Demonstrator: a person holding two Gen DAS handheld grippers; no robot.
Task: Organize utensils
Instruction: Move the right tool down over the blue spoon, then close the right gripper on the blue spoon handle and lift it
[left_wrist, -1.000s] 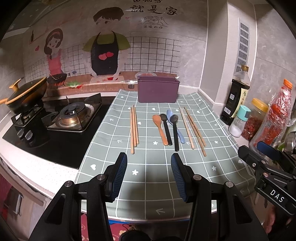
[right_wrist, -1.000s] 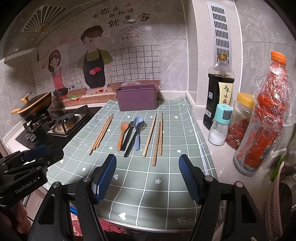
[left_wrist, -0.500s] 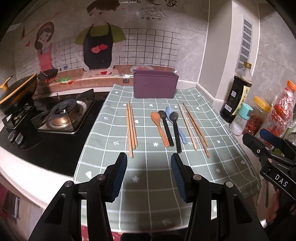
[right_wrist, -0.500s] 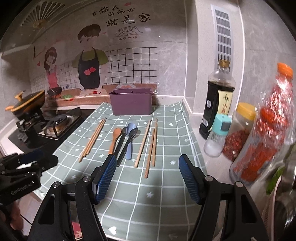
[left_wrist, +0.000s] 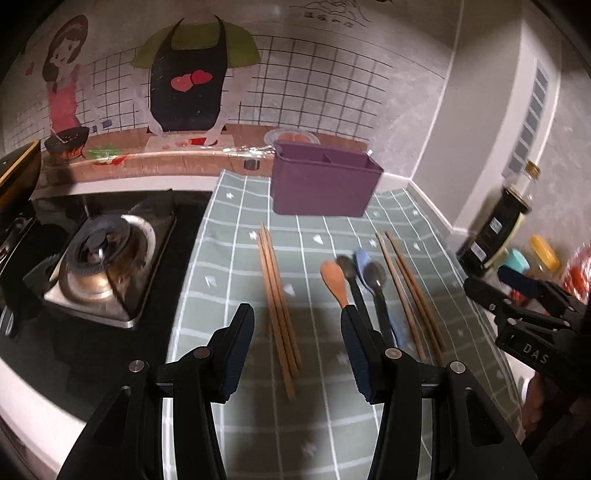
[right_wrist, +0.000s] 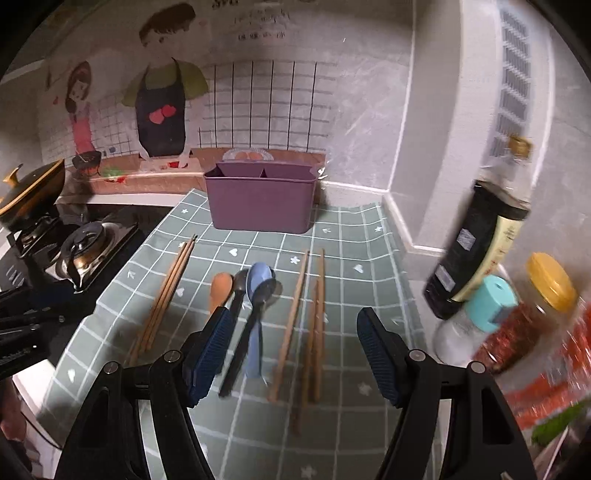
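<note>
On the worktop (right_wrist: 369, 295) the bin (right_wrist: 260, 201) waits at 12 o'clock, both the left claw (left_wrist: 297, 349) and right claw (right_wrist: 291, 356) wide and empty, so closing on bunched chopsticks (right_wrist: 314, 325) or overlapping spoons (right_wrist: 258, 295) could lift several or scatter them.

Open cloth (right_wrist: 354, 295) between the purple organizer (right_wrist: 262, 201) and the utensil rows, free for passage. Left chopsticks (left_wrist: 277, 295), spoons (right_wrist: 255, 295) and right chopsticks (right_wrist: 310, 325) laid in near-parallel lanes with narrow bare strips between. Bare cloth also below the utensil ends, toward the counter (left_wrist: 33, 402) edge. Blocked on the right by a dark sauce bottle (right_wrist: 476, 258), a teal-capped shaker (right_wrist: 476, 317) and a yellow-lidded jar (right_wrist: 532, 310), crowded together, possibly touching. Blocked on the left by the gas burner (left_wrist: 99, 262). Closed behind the organizer by the wall (right_wrist: 362, 122).
</note>
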